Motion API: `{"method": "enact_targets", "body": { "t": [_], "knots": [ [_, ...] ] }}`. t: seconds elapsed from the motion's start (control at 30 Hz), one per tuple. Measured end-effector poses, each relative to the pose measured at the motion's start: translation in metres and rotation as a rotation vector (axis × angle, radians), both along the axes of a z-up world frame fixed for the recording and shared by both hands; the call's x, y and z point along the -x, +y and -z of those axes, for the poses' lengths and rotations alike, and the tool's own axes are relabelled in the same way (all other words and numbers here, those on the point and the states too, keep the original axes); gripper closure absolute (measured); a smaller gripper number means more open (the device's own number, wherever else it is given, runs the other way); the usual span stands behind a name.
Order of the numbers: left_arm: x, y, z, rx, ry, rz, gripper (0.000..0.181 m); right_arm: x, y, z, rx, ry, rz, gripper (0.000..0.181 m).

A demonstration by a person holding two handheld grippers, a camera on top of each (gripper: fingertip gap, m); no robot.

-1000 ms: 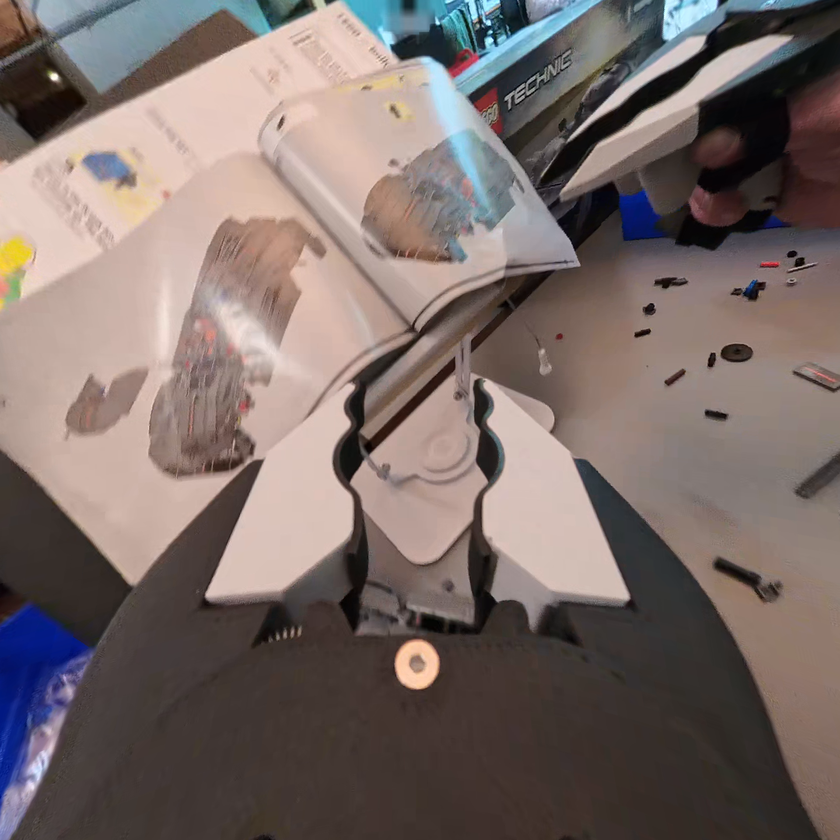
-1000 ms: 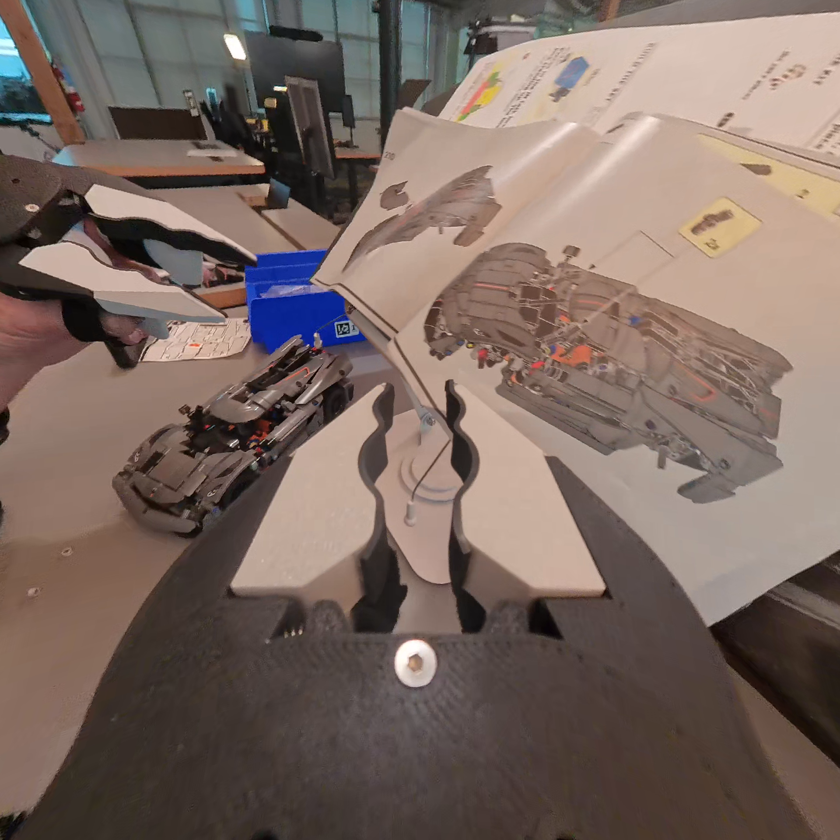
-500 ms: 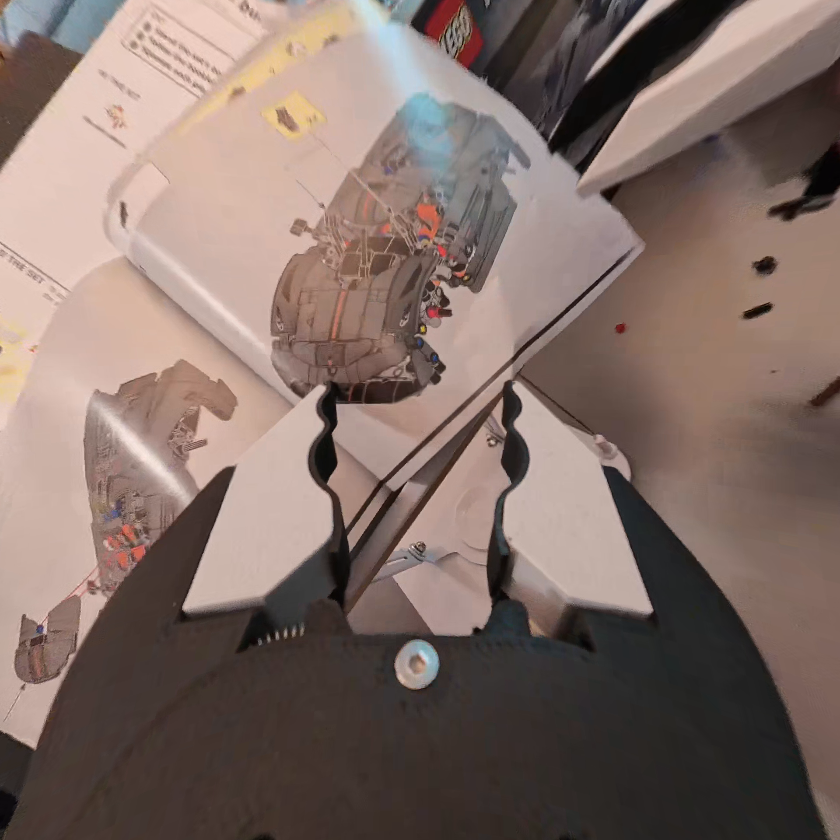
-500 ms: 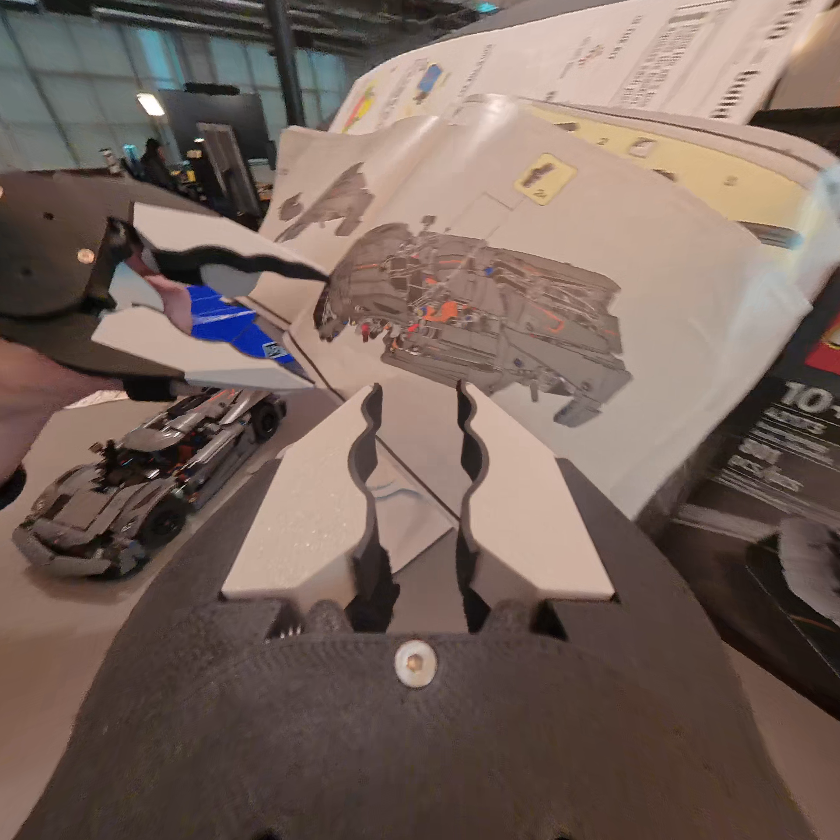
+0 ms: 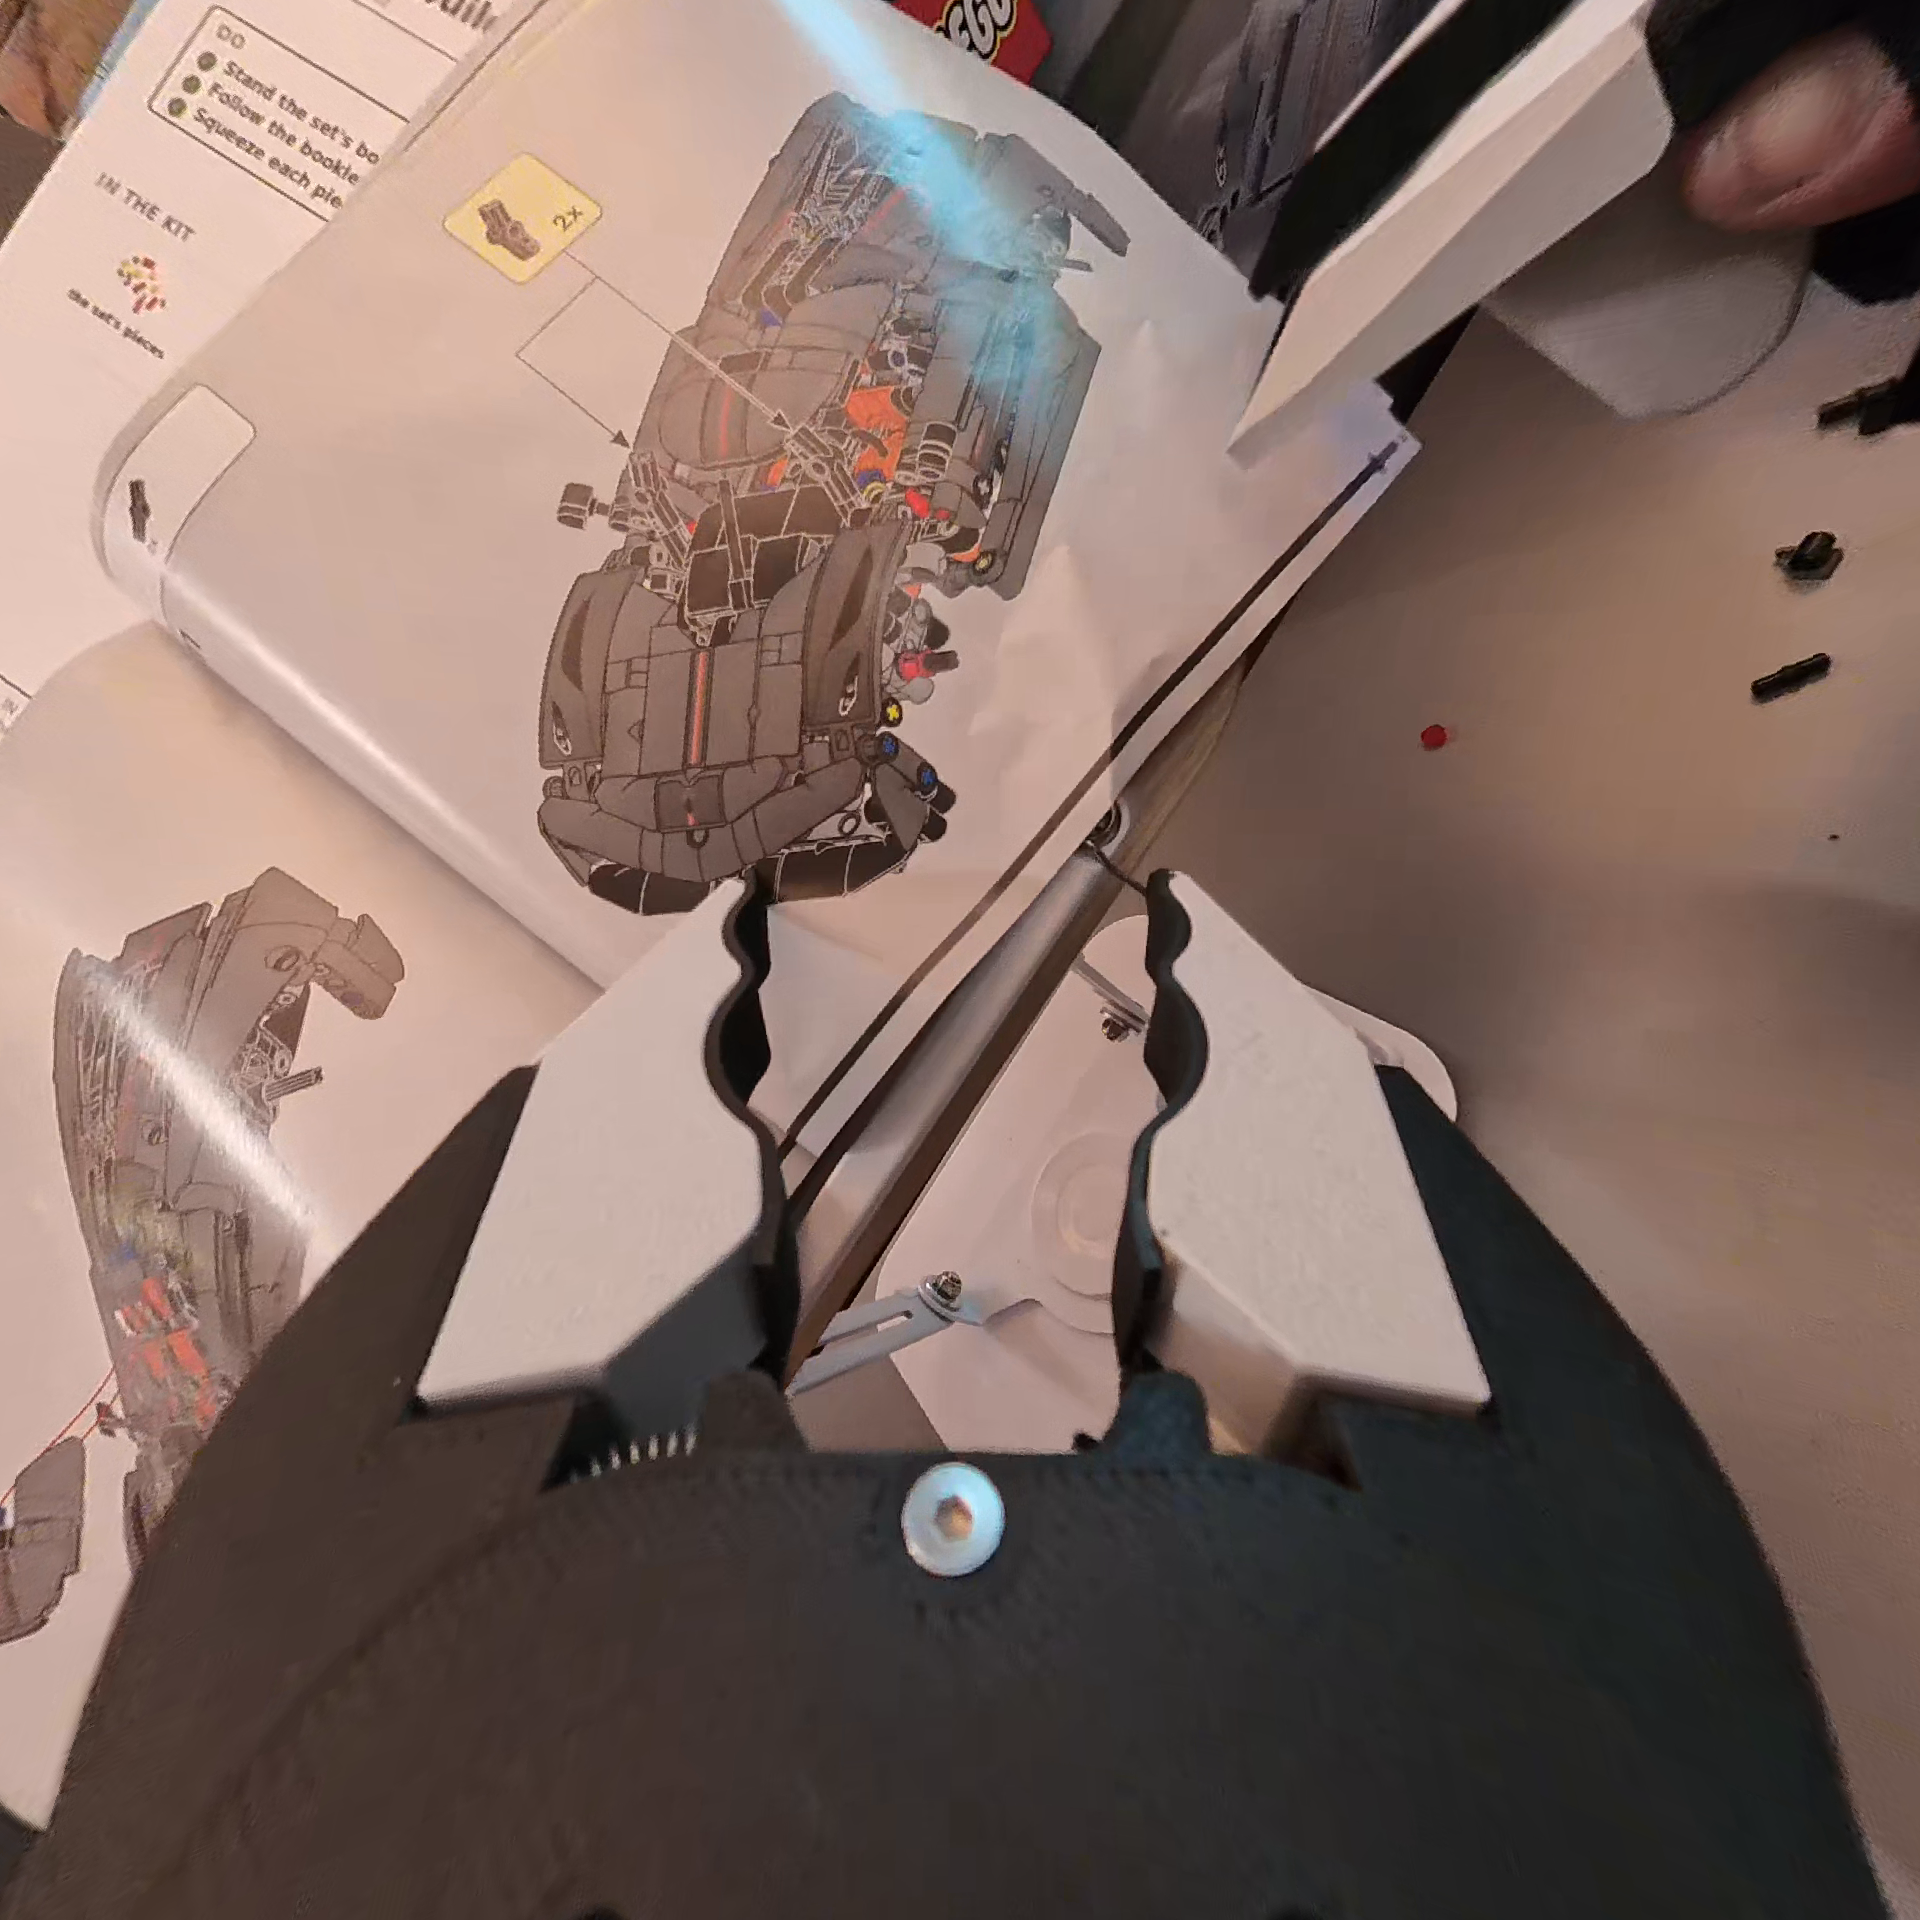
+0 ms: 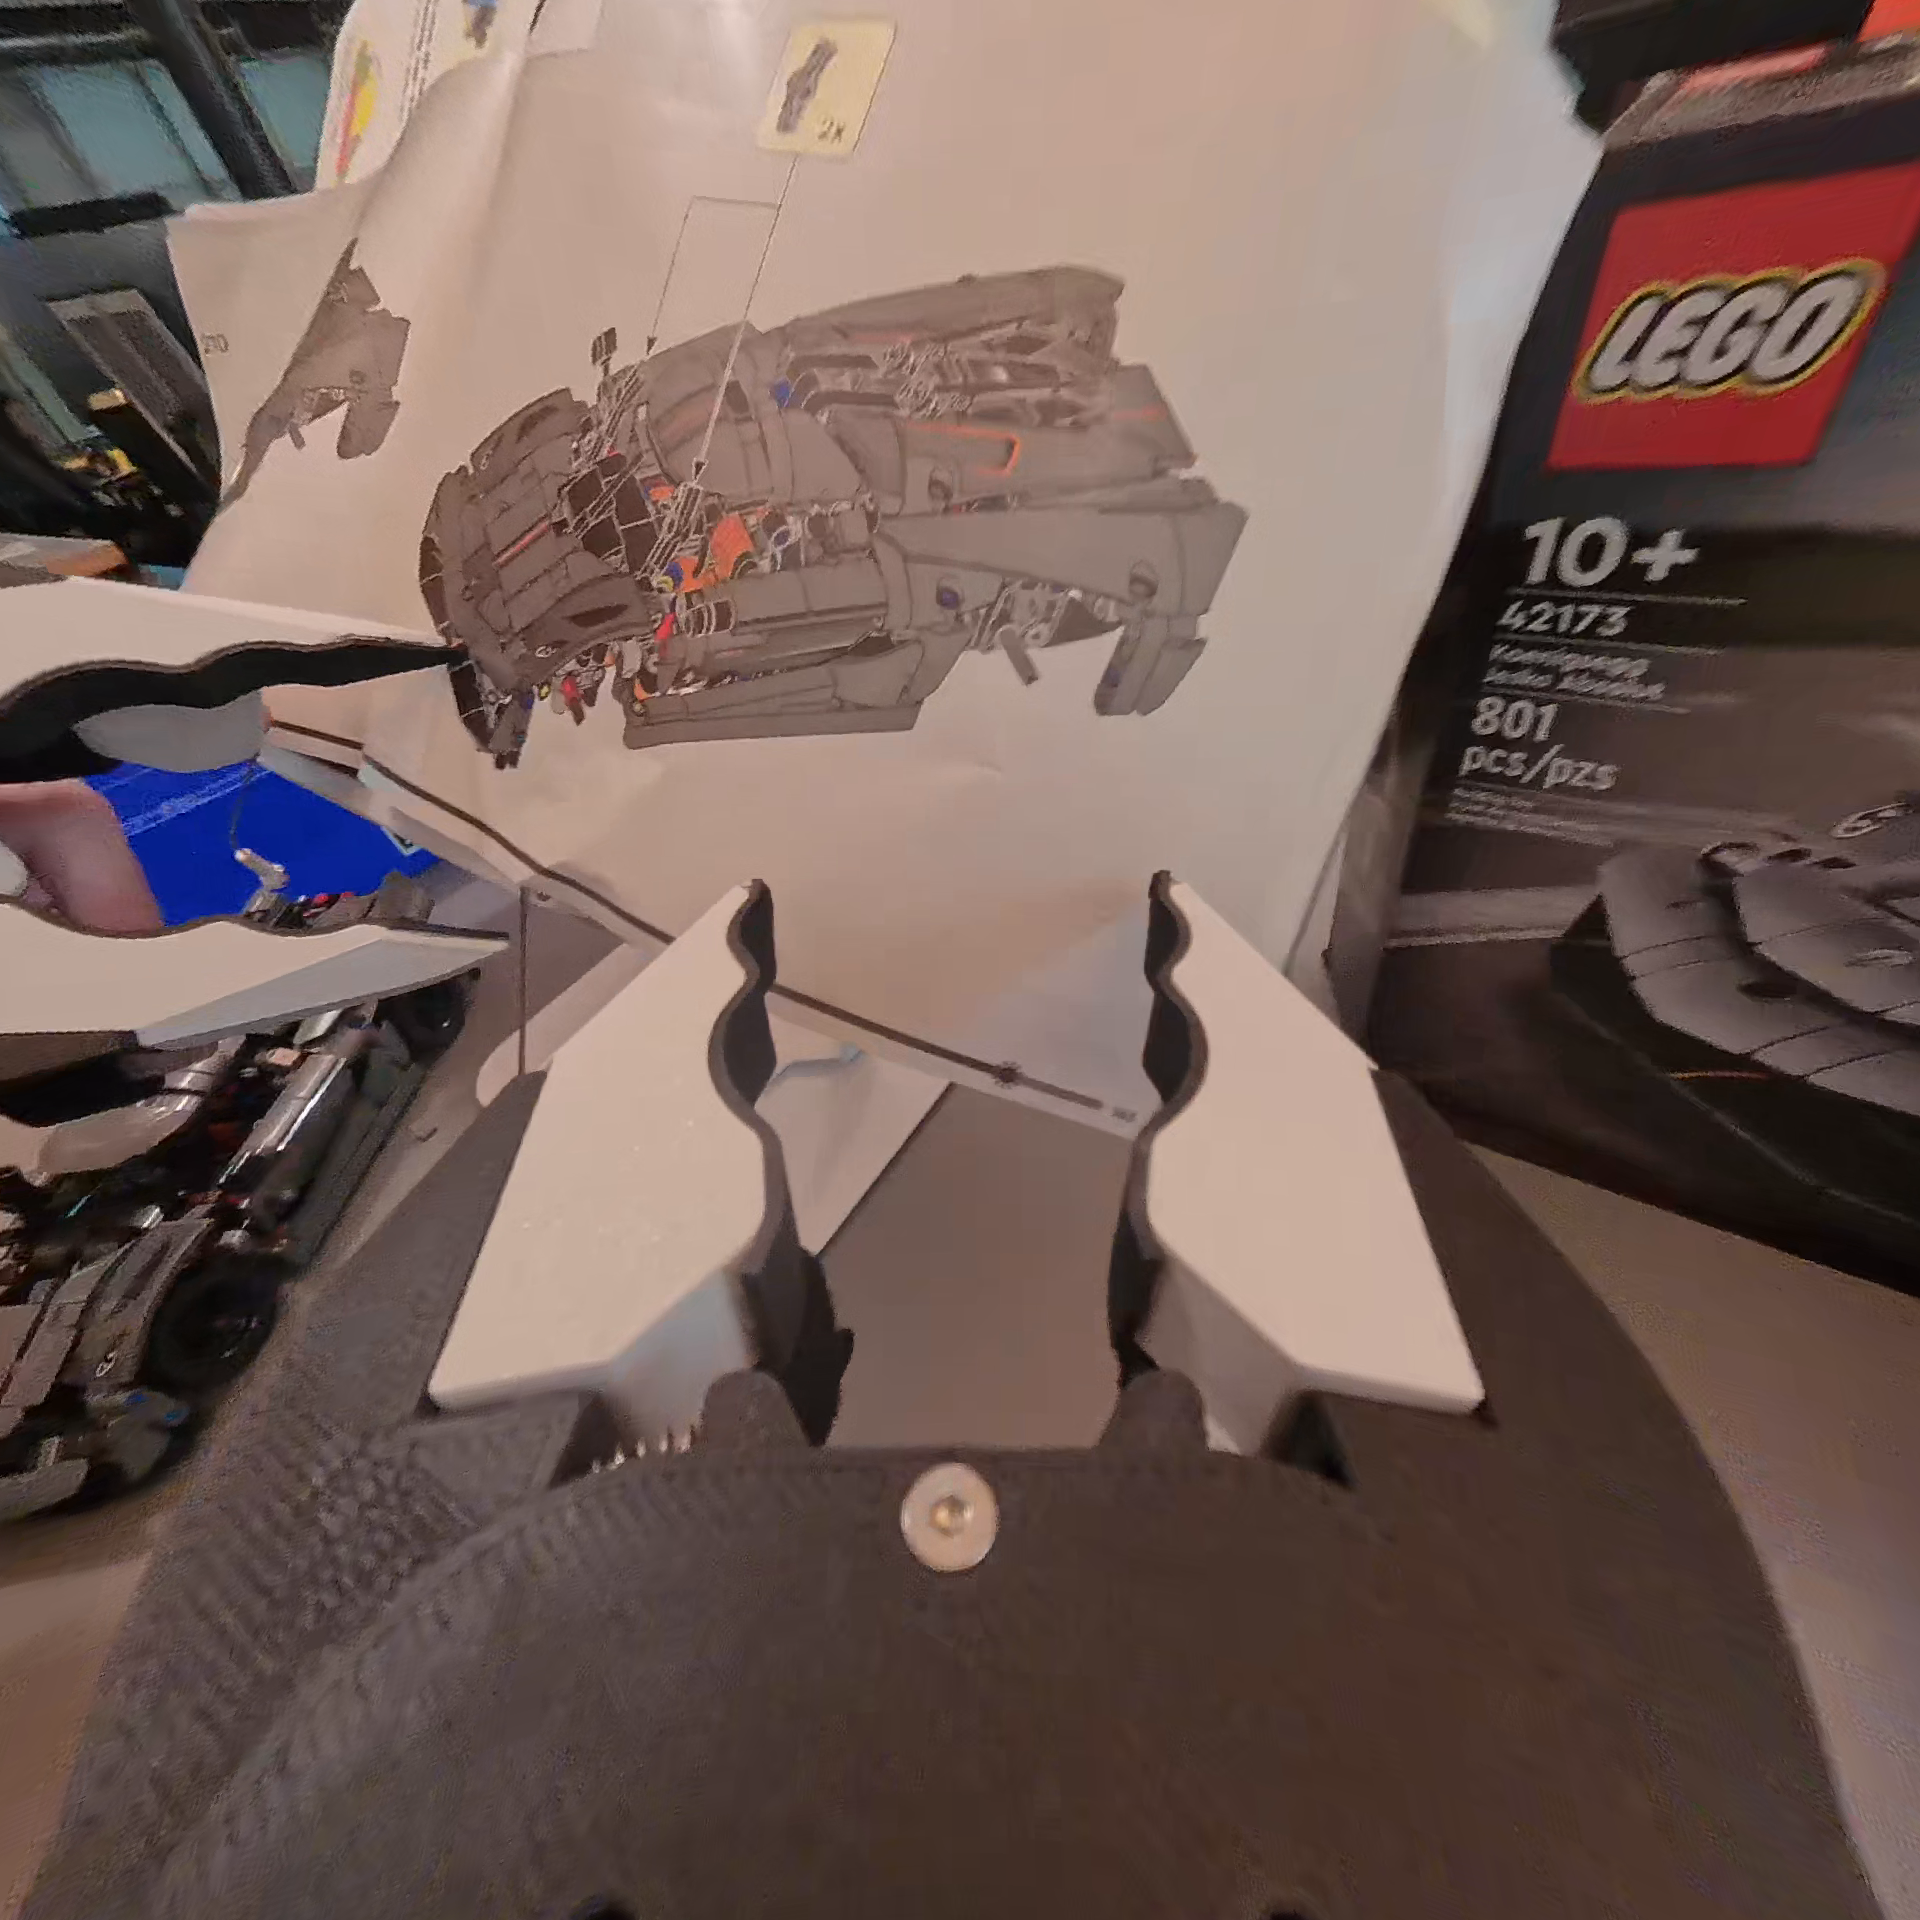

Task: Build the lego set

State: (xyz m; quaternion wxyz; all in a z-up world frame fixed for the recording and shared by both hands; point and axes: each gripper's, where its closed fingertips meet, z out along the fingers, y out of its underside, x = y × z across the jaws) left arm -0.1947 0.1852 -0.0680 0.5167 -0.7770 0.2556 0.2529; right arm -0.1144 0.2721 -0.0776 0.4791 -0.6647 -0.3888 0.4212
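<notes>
An open instruction booklet [image 5: 831, 436] leans on a white stand [image 5: 1049, 1184]; its top page shows a grey car diagram. My left gripper [image 5: 954, 891] is open, and the booklet's lower edge and the stand's bar run between its jaws. My right gripper [image 6: 956, 891] is open and empty, facing the same page [image 6: 935, 416] near its lower edge. In the left wrist view the right gripper [image 5: 1434, 260] sits at the page's right corner. In the right wrist view the left gripper [image 6: 478, 795] is open at the page's left side. The grey lego car [image 6: 156, 1247] stands at lower left.
A dark lego box [image 6: 1662, 727] stands upright right of the booklet. A blue bin [image 6: 260, 831] sits behind the car. Small black pins [image 5: 1787, 675] and a red piece [image 5: 1434, 736] lie scattered on the beige table [image 5: 1558, 935] to the right. The grey lego car [image 6: 156, 1247] is about 25 centimeters from my left fingertips and 30 centimeters from my right.
Both grippers have moved in close to the booklet and opened their jaws wider. The curled-over page now lies flatter and fills both views.
</notes>
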Motion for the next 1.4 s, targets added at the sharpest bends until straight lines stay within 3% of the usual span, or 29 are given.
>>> {"method": "enact_targets", "body": {
  "t": [0.3, 0.63, 0.83, 1.03, 1.27, 1.4],
  "knots": [
    [0.002, 0.001, 0.003, -0.005, -0.010, 0.003, 0.109, 0.018, -0.014, 0.010, -0.041, -0.037, -0.051, 0.137],
    [0.004, 0.000, -0.001, -0.028, -0.017, -0.008, 0.112, 0.016, -0.036, -0.029, -0.173, 0.035, -0.094, 0.181],
    [0.000, -0.003, -0.015, -0.094, -0.017, 0.008, 0.108, 0.018, -0.071, -0.067, -0.303, 0.067, -0.162, 0.181],
    [-0.008, -0.009, -0.036, -0.188, -0.018, 0.040, 0.098, 0.027, -0.104, -0.088, -0.370, 0.068, -0.200, 0.181],
    [-0.013, -0.022, -0.056, -0.274, -0.003, 0.096, 0.122, 0.036, -0.124, -0.093, -0.374, 0.094, -0.257, 0.181],
    [-0.011, -0.033, -0.070, -0.316, -0.020, 0.132, 0.149, 0.039, -0.130, -0.095, -0.351, 0.127, -0.290, 0.181]
  ]
}}
